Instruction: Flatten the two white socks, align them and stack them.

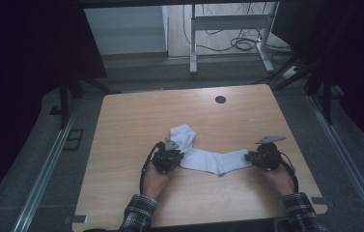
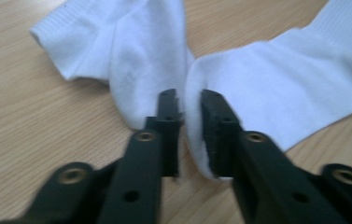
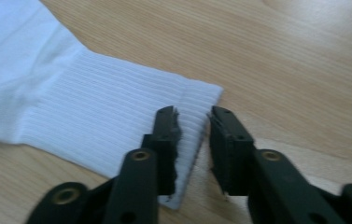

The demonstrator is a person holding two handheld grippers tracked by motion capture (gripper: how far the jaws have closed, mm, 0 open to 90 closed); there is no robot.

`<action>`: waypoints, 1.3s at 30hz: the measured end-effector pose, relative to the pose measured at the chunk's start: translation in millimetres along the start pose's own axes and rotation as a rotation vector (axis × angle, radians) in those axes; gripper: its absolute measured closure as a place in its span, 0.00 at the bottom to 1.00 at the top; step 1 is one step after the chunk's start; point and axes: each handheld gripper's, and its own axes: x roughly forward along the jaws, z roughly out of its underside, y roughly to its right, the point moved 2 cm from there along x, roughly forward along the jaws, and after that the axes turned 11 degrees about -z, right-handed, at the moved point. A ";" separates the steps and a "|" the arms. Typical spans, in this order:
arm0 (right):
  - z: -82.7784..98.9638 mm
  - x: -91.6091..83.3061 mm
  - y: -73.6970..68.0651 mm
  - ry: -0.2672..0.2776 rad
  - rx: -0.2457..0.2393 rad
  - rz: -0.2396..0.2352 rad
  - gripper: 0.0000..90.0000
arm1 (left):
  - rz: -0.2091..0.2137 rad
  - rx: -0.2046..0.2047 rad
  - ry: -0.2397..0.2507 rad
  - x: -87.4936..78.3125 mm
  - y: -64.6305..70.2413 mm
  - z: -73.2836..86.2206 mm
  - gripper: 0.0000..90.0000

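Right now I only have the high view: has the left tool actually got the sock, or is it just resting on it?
Observer: The left tool has the toe end of the sock bunched between its jaws, pinched.
Operator: And the right one?
Observer: The right tool straddles the edge of the ribbed cuff, but there is a gap beside the fabric, so it is not pinching yet.
Operator: Is the other sock caught too?
Observer: The second sock lies against the outside of the left jaw, apparently outside the grip.
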 end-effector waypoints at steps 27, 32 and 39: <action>-8.9 -18.5 -53.9 0.005 -0.088 -0.152 0.95 | -0.007 0.025 -0.005 -77.0 -15.6 45.2 0.97; -2.8 -7.4 -62.0 -0.047 -0.112 -0.155 0.95 | 0.003 0.024 -0.050 -75.2 -12.8 64.4 0.97; 6.8 4.8 -61.5 -0.096 -0.116 -0.139 0.91 | -0.025 0.070 -0.104 -62.9 -7.1 70.5 0.89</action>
